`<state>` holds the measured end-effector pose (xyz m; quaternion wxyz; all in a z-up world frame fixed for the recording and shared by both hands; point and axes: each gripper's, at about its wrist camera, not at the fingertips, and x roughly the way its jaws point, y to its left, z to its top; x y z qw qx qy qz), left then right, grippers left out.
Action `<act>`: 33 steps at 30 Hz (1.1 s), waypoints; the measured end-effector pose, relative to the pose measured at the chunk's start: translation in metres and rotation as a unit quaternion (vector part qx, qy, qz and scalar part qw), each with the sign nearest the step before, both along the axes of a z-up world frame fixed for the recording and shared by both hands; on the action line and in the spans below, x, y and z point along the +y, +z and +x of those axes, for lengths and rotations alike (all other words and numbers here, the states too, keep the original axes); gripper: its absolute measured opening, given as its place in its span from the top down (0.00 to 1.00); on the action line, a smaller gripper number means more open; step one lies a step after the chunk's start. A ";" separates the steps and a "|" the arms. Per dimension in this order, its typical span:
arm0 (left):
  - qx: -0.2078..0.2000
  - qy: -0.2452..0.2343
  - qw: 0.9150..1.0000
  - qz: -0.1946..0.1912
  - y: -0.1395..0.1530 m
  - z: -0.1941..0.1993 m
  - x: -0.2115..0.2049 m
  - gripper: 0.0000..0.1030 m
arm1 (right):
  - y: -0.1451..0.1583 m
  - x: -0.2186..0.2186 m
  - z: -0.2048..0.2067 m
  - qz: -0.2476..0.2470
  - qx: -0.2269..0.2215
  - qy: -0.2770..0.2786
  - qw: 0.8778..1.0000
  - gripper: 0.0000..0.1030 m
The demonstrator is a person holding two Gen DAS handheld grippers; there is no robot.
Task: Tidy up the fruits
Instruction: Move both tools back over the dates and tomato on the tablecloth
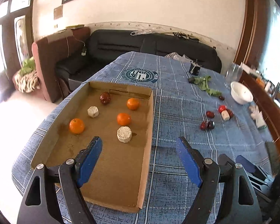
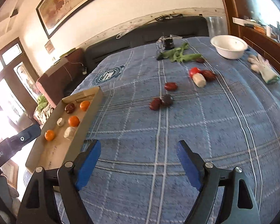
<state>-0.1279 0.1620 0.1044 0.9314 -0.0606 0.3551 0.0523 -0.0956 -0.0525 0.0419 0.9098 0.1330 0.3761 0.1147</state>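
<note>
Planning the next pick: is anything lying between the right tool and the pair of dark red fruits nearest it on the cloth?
Nothing visible does. Only bare blue checked tablecloth lies between the open right tool and the pair of dark red fruits. The brown cardboard tray sits off to the side.

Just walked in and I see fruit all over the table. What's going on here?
A person with a gripper in each hand is sorting fruit into a cardboard tray. Three oranges, a dark red fruit and two pale round pieces already lie in it. More red fruits lie loose on the blue cloth. The left gripper and right gripper are both open and empty.
</note>
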 end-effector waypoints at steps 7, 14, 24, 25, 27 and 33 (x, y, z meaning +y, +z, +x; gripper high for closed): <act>0.007 0.002 1.000 0.022 -0.002 -0.007 -0.008 0.22 | -0.003 0.000 -0.002 0.006 0.005 0.008 1.000 0.15; 0.008 -0.004 0.999 0.031 -0.002 -0.007 -0.017 0.22 | -0.006 -0.009 -0.004 0.014 0.007 0.005 1.000 0.15; 0.025 -0.016 0.999 0.034 -0.011 0.004 -0.028 0.22 | -0.011 -0.027 0.003 0.023 0.018 -0.004 1.000 0.14; 0.027 -0.017 0.999 0.031 -0.012 0.006 -0.028 0.22 | -0.011 -0.030 0.005 0.022 0.019 -0.006 1.000 0.14; 0.034 -0.022 0.999 0.025 -0.014 0.010 -0.029 0.22 | -0.010 -0.041 0.008 0.019 0.023 -0.013 0.999 0.14; 0.055 -0.051 0.997 0.012 -0.027 0.024 -0.040 0.22 | -0.007 -0.078 0.028 0.001 0.043 -0.033 0.998 0.14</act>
